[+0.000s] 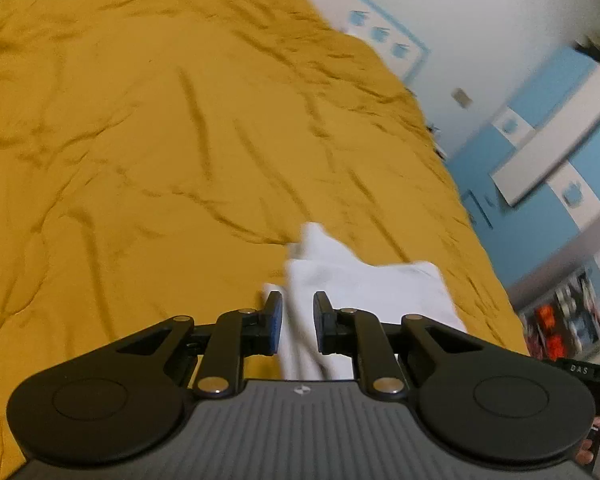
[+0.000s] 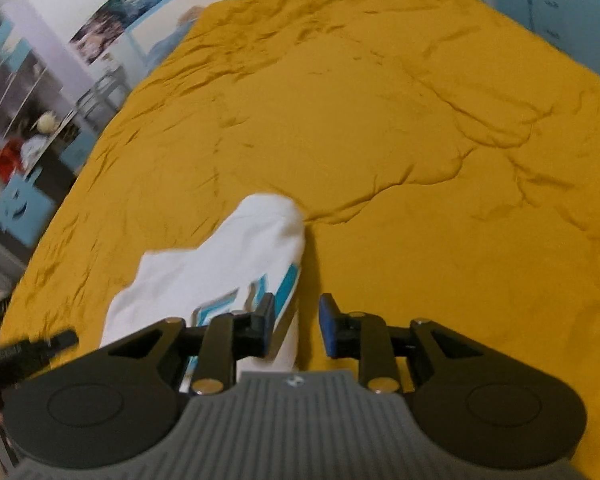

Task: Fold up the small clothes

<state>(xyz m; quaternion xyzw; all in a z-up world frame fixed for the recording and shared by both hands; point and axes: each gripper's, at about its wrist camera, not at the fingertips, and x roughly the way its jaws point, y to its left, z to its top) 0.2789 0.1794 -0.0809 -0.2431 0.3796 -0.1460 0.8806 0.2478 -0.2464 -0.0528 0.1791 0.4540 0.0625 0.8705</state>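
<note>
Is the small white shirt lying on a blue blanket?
No, the small white shirt with turquoise print lies on a wrinkled mustard-yellow bedspread.

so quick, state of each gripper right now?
Left gripper: fingers apart, white garment between them, no clamp visible.
Right gripper: fingers apart, garment edge in the gap, not gripped.

We read "DAS" in pale capitals on a black bar (image 1: 584,370) at the right edge of the left wrist view; whether more letters follow we cannot tell. A small round emblem (image 1: 301,391) sits on the grey ribbed housing there, and a like mark (image 2: 293,381) in the right wrist view, neither carrying letters. The teal print on the white garment (image 2: 288,286) is too blurred and folded to read.
</note>
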